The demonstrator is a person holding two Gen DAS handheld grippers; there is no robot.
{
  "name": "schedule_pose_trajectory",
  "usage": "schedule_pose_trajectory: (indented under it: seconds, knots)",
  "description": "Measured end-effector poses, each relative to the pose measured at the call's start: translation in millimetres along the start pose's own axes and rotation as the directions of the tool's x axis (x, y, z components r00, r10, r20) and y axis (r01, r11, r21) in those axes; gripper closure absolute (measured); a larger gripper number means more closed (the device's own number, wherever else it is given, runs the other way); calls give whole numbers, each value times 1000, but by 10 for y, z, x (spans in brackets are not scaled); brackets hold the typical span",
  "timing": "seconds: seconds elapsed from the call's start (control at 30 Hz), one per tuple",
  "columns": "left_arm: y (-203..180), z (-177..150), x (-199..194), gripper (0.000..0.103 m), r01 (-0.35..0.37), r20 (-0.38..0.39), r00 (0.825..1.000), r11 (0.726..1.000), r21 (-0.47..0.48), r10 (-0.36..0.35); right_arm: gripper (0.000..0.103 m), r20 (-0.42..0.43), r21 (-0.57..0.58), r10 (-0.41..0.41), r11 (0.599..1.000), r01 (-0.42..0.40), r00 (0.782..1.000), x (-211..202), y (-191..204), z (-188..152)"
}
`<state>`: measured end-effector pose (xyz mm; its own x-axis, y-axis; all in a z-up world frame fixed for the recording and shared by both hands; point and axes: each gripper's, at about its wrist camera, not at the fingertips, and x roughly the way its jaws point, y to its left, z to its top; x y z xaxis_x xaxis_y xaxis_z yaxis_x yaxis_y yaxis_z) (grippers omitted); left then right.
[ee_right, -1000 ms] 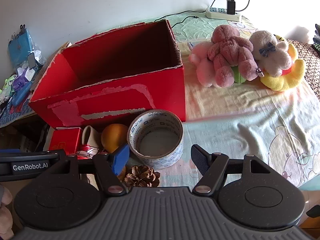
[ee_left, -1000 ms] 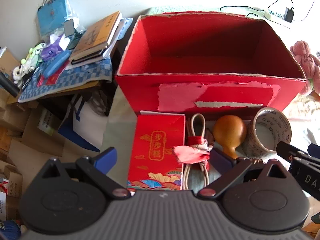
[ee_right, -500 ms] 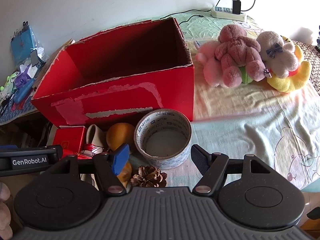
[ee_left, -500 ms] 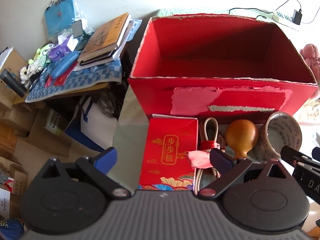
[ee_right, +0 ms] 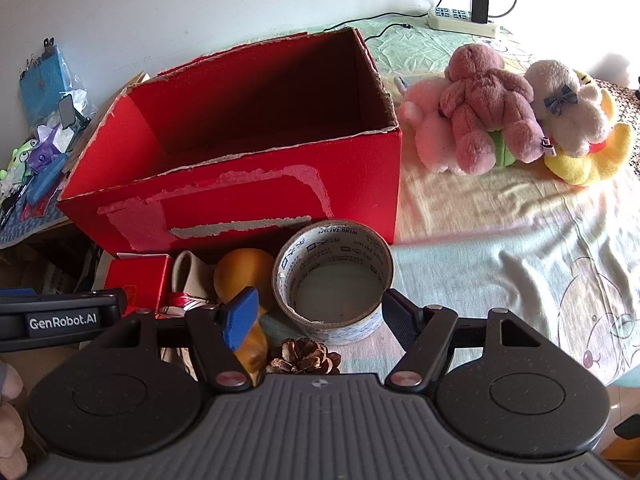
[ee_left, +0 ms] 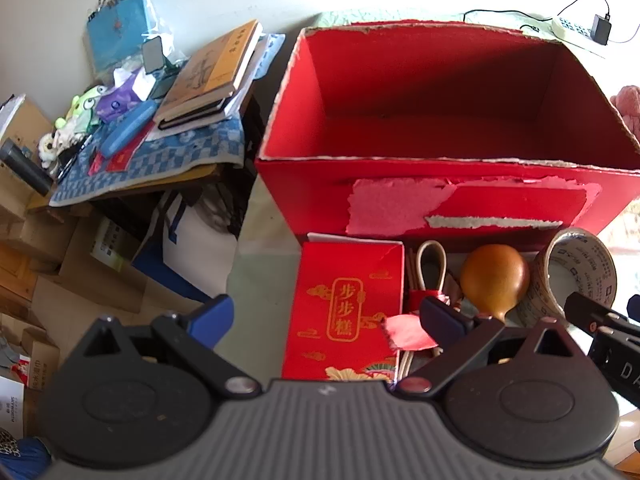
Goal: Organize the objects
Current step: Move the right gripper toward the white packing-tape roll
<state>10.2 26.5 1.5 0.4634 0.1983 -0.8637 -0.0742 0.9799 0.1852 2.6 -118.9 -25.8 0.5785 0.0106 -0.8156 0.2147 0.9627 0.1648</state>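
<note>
A row of small things lies just in front of the open red cardboard box [ee_left: 448, 200], whose long axis runs left to right and whose mouth faces up; its front wall shows torn paper patches. From left to right: a red packet with gold characters [ee_left: 348, 312], lying flat with its long axis pointing toward the box; a looped cord with a red tie [ee_left: 430, 268], its loop end toward the box; a brown gourd [ee_left: 494, 280], round end toward the box and neck toward the camera; and a roll of tape [ee_right: 334, 280] resting on its flat side, hole upward. A pine cone [ee_right: 302, 358] sits near the tape's front edge.

The left gripper [ee_left: 326, 318] hovers over the red packet, fingers spread wide with nothing between them. The right gripper [ee_right: 316, 316] straddles the tape roll, fingers spread on either side, not pressing it.

All this rests on a bed sheet with cartoon bears [ee_right: 520, 280]. Plush toys [ee_right: 512, 116] lie right of the box; a power strip [ee_right: 460, 20] sits by the white wall. A cluttered side table with books [ee_left: 208, 76] stands left, cardboard boxes [ee_left: 36, 232] beneath it.
</note>
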Motion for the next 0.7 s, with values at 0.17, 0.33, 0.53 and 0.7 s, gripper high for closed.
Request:
schedule_pose_trajectory:
  seconds: [0.17,0.33,0.53,0.7]
  knots:
    - [-43,44,37,3,13,-6,1000,1000,16,-13,31,-6,9,-4,1000,4,1000,35,-28,20]
    - [-157,97,70,3,40,-12,999,998,42,-40,31,-2,22,-28,999,28,1000,56,-96,43]
    - [-307,145,78,3,66,-9,998,995,70,-66,32,-5,50,-44,998,44,999,88,-217,78]
    - [-391,183,80,3,72,-15,997,994,80,-71,32,-12,60,-44,997,45,999,99,-283,95]
